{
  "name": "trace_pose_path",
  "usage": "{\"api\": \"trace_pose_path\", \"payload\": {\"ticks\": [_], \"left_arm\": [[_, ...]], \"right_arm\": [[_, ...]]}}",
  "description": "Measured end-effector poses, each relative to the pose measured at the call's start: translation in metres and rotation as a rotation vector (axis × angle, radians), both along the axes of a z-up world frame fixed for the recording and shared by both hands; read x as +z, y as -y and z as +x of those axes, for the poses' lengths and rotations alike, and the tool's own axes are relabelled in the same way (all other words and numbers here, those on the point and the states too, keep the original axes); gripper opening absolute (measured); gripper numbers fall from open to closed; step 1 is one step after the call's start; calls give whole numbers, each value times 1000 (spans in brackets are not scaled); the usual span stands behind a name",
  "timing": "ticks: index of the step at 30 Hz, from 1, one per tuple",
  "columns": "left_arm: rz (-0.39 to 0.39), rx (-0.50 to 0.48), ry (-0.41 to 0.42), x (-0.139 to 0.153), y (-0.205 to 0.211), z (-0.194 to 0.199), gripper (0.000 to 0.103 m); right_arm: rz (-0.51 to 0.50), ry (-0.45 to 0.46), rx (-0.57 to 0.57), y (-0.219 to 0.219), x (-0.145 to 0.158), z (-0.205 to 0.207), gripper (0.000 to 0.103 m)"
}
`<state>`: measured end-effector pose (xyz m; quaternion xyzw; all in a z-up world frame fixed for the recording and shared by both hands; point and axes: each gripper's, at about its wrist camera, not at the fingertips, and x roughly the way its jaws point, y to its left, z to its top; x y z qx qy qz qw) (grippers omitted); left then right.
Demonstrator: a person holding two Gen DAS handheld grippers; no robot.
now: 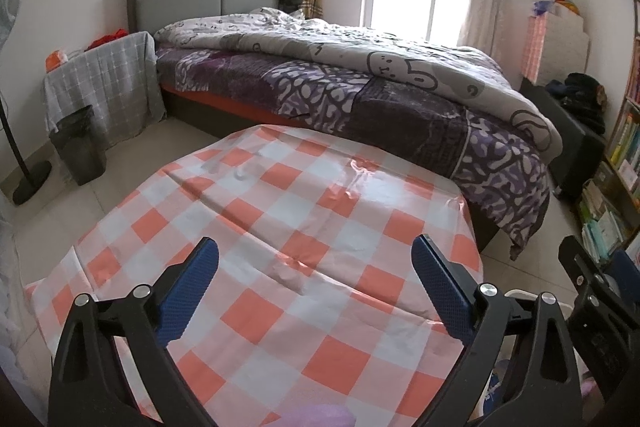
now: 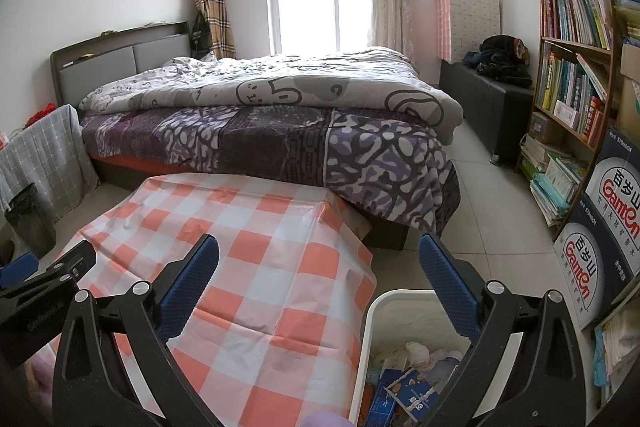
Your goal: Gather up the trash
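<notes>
Left wrist view: both grippers' fingers (image 1: 440, 287) spread empty over the checked tablecloth (image 1: 280, 227) beside the bed (image 1: 360, 87).

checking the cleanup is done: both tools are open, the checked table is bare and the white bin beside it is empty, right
Not quite: the white bin is not empty. The right wrist view shows crumpled paper and blue packaging inside it. The rest holds: the left tool and right tool are open, and the checked table is bare.
</notes>
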<state>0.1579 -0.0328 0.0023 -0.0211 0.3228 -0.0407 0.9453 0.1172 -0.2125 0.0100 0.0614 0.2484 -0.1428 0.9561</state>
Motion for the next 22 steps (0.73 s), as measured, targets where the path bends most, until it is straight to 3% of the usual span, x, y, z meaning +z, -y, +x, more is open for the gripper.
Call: {"api": "trace_pose_path", "payload": {"ticks": [22], "left_arm": [[-26, -23, -37, 3, 2, 4, 95]], "right_arm": [[0, -3, 3, 0, 0, -1, 96]]}}
